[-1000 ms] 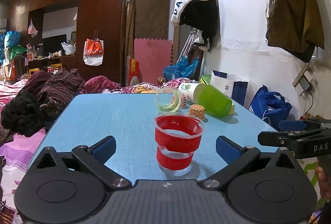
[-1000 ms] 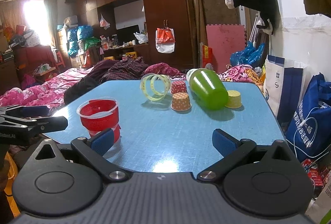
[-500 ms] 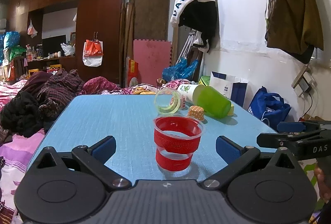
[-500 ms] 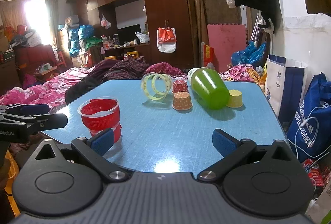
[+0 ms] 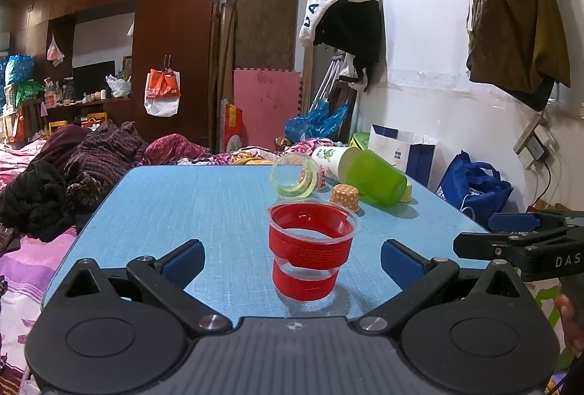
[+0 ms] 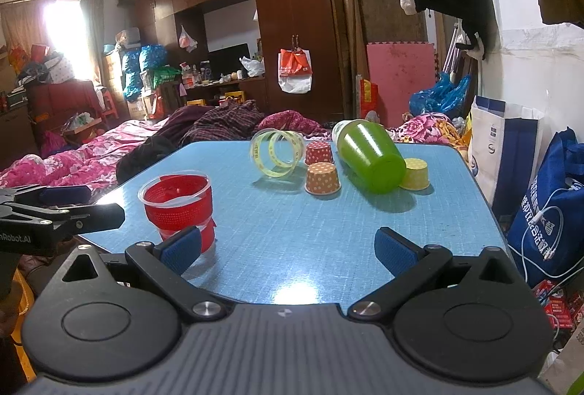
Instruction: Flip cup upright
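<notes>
Standing upright between the spread left hand-held gripper [image 5: 292, 254]: clear cup [image 5: 311, 249], red-banded, nothing inside.

Clear cup [image 5: 310, 249] with red mesh bands on the light blue woven-look table [image 5: 189, 205]; at its one o'clock an orange white-dotted paper cup [image 5: 345, 196], a lime green cup [image 5: 372, 176], a red dotted one [image 6: 319, 152], a yellow dotted one [image 6: 414, 172]

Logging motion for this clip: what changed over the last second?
Almost nothing. The left hand-held gripper eased back very slightly from the red cup, jaws open, nothing gripped or released. The cup stays upright, the green cup on its side, and the right hand-held gripper open.
</notes>
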{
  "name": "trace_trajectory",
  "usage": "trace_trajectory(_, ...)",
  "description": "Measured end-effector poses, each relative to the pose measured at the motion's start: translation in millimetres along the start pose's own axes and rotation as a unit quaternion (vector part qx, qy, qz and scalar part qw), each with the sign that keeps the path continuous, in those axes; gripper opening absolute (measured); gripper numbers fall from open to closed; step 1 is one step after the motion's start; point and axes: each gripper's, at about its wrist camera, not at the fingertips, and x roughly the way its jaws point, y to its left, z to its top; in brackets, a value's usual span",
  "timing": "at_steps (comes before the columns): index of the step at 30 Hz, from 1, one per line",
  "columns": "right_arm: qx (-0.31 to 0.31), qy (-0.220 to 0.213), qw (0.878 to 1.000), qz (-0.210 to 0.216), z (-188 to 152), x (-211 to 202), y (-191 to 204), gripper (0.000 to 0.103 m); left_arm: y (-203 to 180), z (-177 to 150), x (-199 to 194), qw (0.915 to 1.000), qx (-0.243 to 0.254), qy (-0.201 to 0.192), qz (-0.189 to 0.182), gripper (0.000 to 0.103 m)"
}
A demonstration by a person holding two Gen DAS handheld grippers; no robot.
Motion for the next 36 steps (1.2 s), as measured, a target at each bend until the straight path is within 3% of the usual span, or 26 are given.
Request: trace_trajectory(36, 0.000, 0.003, 1.000, 0.001, -2.1, 0.3, 1.6, 0.102, -3.9, -5.1, 5.6, 1.0000, 0.004, 0.007, -0.004, 0.103)
